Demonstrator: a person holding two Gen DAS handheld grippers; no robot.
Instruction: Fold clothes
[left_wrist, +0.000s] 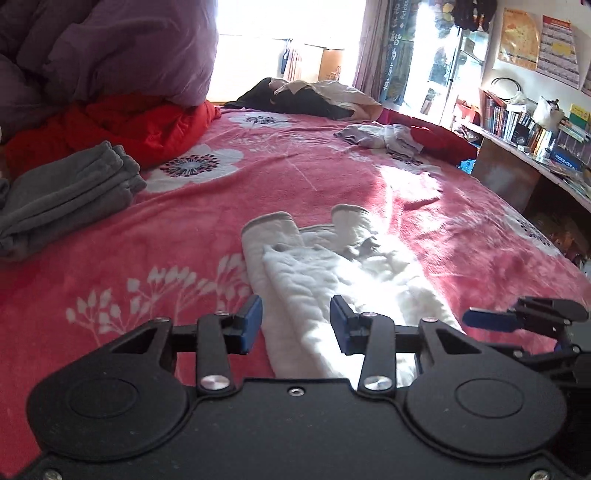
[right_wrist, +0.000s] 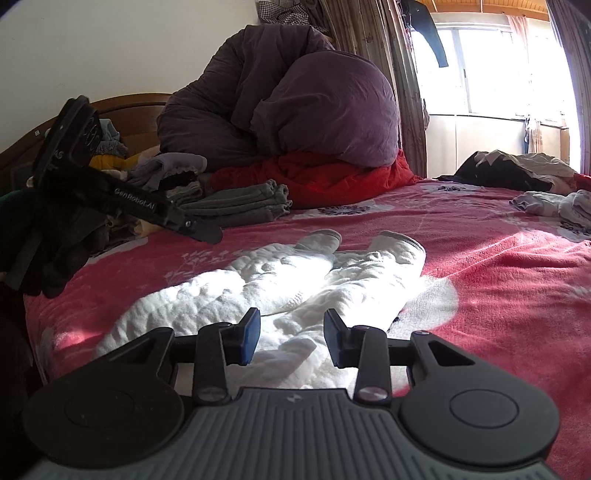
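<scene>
A white quilted garment (left_wrist: 332, 266) lies spread on the pink floral blanket (left_wrist: 177, 236), its two grey-edged cuffs pointing away from me. My left gripper (left_wrist: 295, 321) is open just above the near end, with the cloth showing in the gap between the blue pads and nothing pinched. In the right wrist view the same garment (right_wrist: 258, 280) lies partly in bright sunlight. My right gripper (right_wrist: 291, 336) is open over its near part, its pads not pressing on the cloth. The left gripper (right_wrist: 201, 228) is at the left, held by a black-gloved hand (right_wrist: 48, 251). The right gripper (left_wrist: 491, 320) shows at the right edge.
Folded grey clothes (left_wrist: 70, 192) are stacked at the left beside a red quilt (left_wrist: 129, 125) and a purple duvet (left_wrist: 110, 48). Dark and cream clothes (left_wrist: 303, 96) and a pale crumpled pile (left_wrist: 380, 134) lie at the far end. A cluttered bookshelf (left_wrist: 524, 125) runs along the right.
</scene>
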